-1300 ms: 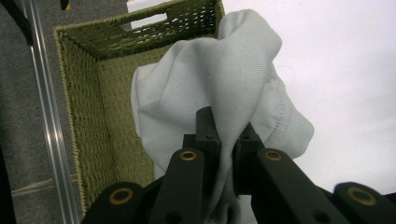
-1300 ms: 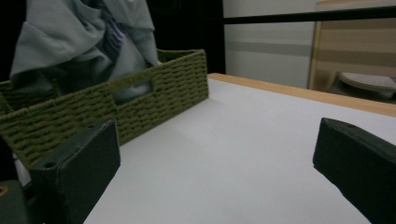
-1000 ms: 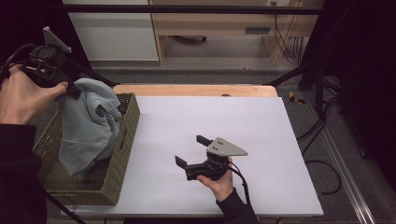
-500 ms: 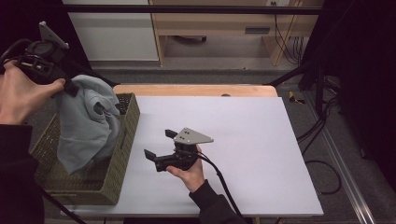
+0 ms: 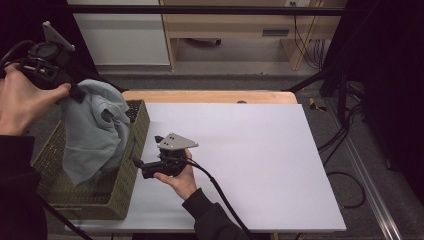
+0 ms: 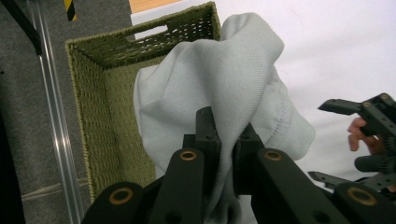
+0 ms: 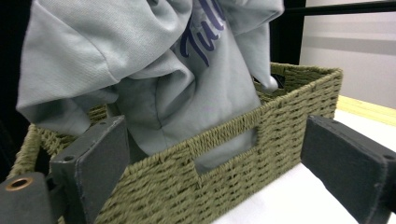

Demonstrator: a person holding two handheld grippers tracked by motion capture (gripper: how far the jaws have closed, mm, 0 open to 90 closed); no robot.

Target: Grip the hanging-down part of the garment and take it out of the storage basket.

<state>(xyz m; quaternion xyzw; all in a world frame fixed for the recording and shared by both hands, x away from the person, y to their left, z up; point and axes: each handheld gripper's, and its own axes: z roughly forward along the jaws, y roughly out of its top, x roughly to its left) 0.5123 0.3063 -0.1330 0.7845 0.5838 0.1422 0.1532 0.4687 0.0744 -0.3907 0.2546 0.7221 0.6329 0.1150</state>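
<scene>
A light grey sweatshirt (image 5: 92, 135) with dark lettering hangs over an olive woven basket (image 5: 134, 150) at the table's left edge, its lower part inside the basket. My left gripper (image 5: 76, 93) is raised above the basket's far end, shut on a fold at the top of the sweatshirt (image 6: 224, 79). My right gripper (image 5: 146, 150) stands open on the table just right of the basket, jaws pointing at its side wall. In the right gripper view the basket wall (image 7: 210, 177) and the sweatshirt (image 7: 154, 79) lie between the spread jaws of the right gripper (image 7: 219, 156).
A white table top (image 5: 250, 150) stretches to the right of the basket, with a wooden strip (image 5: 210, 96) along its far edge. Cables and a wooden shelf stand on the floor beyond. A metal rail (image 6: 51, 116) runs on the floor beside the basket.
My right gripper has moved left across the table, from its middle up to the basket's side. The left gripper keeps holding the sweatshirt up, hardly moved.
</scene>
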